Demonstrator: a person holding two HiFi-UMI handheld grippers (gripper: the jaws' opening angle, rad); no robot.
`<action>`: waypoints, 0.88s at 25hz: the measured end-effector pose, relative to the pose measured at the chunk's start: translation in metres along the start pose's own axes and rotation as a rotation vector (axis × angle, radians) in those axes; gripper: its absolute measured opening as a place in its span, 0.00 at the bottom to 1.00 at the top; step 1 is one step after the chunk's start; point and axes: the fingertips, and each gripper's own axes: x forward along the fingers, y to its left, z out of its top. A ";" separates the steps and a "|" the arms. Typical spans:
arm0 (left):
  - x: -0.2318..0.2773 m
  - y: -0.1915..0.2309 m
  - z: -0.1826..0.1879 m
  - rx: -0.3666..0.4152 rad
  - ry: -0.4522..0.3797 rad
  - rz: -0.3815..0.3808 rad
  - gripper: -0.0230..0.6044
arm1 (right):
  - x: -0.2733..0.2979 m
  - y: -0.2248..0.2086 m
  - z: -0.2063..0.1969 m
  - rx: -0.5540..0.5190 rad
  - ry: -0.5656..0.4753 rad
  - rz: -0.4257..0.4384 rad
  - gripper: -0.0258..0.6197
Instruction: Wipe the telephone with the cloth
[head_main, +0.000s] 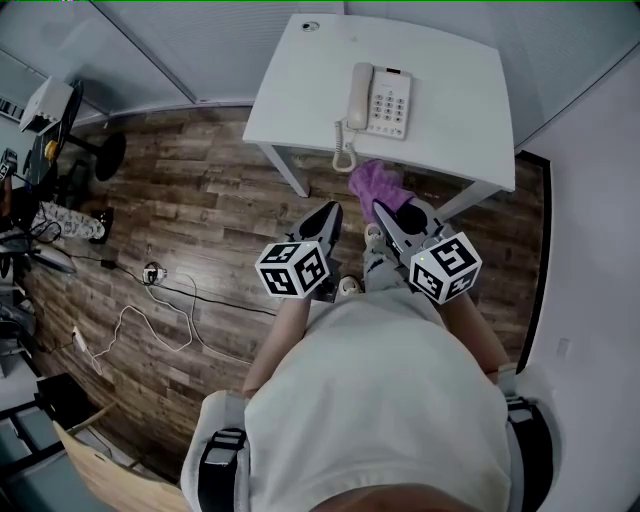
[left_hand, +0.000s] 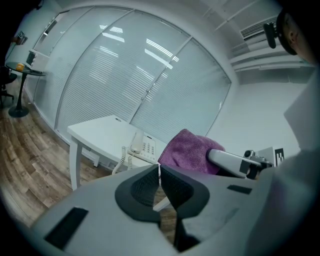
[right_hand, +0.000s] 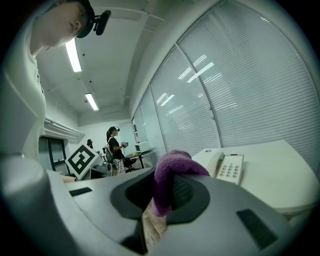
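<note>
A cream telephone (head_main: 379, 99) with a coiled cord lies on the white table (head_main: 455, 115), also seen as the telephone (left_hand: 141, 148) in the left gripper view and the telephone (right_hand: 226, 167) in the right gripper view. My right gripper (head_main: 378, 212) is shut on a purple cloth (head_main: 374, 184), held in the air just short of the table's near edge. The cloth (right_hand: 167, 182) hangs bunched between its jaws. My left gripper (head_main: 333, 210) is beside it, shut and empty; its jaws (left_hand: 159, 176) meet with nothing between them. The cloth (left_hand: 189, 150) shows to its right.
The table's near legs (head_main: 288, 170) stand in front of me on a wood floor. Cables and a power strip (head_main: 75, 225) lie on the floor at left, with a stand and chair beyond. Blinds cover glass walls behind the table. Another person (right_hand: 114, 148) stands far off.
</note>
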 end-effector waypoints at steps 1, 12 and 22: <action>0.000 0.001 0.000 -0.002 0.001 -0.001 0.09 | 0.001 0.001 0.000 -0.002 -0.002 -0.002 0.14; 0.002 0.007 0.001 0.001 0.007 -0.001 0.09 | 0.007 -0.001 0.000 0.004 -0.004 -0.006 0.14; 0.005 0.004 -0.002 -0.001 0.017 -0.011 0.09 | 0.006 -0.005 -0.002 0.009 0.000 -0.016 0.13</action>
